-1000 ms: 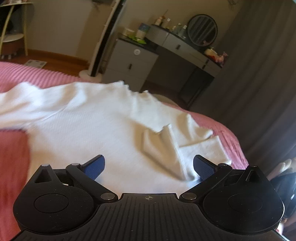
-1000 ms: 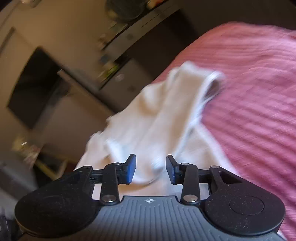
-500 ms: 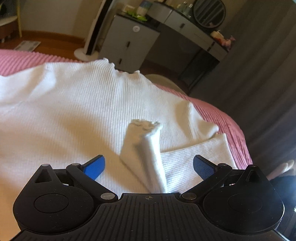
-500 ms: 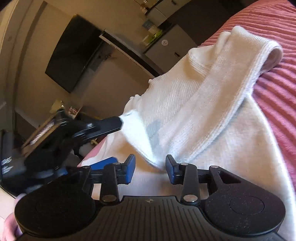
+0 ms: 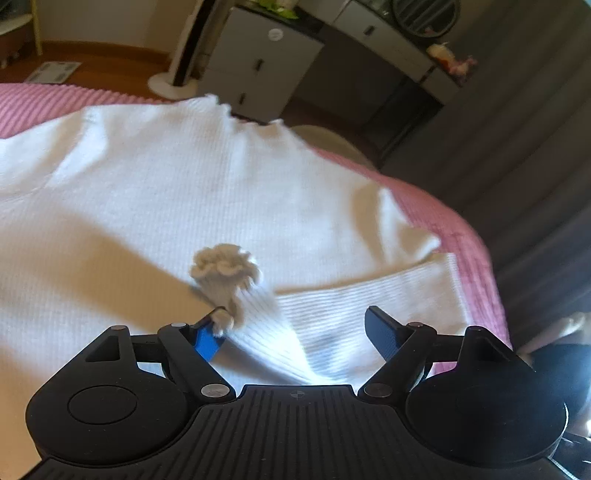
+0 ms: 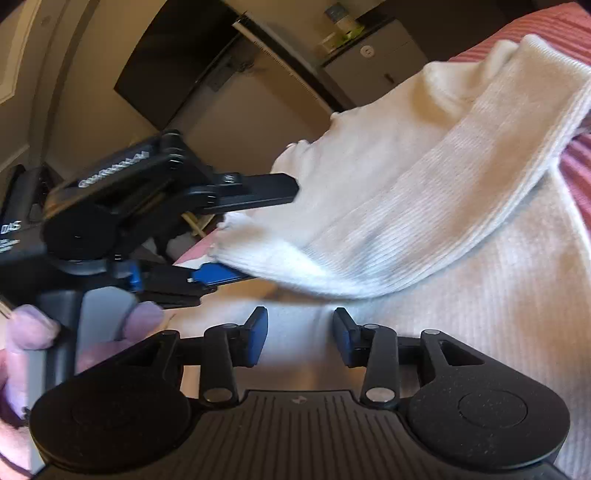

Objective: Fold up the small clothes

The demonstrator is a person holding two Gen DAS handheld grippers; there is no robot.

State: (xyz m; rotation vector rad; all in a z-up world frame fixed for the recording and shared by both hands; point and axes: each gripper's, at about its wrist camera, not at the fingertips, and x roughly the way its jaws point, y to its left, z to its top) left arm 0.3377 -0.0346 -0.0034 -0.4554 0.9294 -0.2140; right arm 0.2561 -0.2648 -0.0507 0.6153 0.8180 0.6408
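Note:
A white ribbed sweater [image 5: 155,206] lies spread on a pink bedspread [image 5: 450,225]. Its right sleeve [image 5: 280,325] is folded over the body, and the cuff [image 5: 223,266] sticks up. My left gripper [image 5: 295,332] is open with the sleeve between its jaws; the cuff rests against the left finger [image 5: 207,341]. In the right wrist view the left gripper [image 6: 243,236] straddles the sleeve end [image 6: 280,251] from the left. My right gripper [image 6: 299,336] is open and empty just above the sweater body [image 6: 480,295], near the sleeve.
A grey cabinet [image 5: 258,62] and a dresser with a round mirror [image 5: 424,14] stand past the bed's far edge. Dark curtains [image 5: 535,129] hang at the right. A dark screen [image 6: 166,66] hangs on the wall in the right wrist view.
My left gripper has moved forward over the sweater, so the sleeve now sits between its jaws with the cuff raised. The right gripper has moved closer to the sleeve and stayed open.

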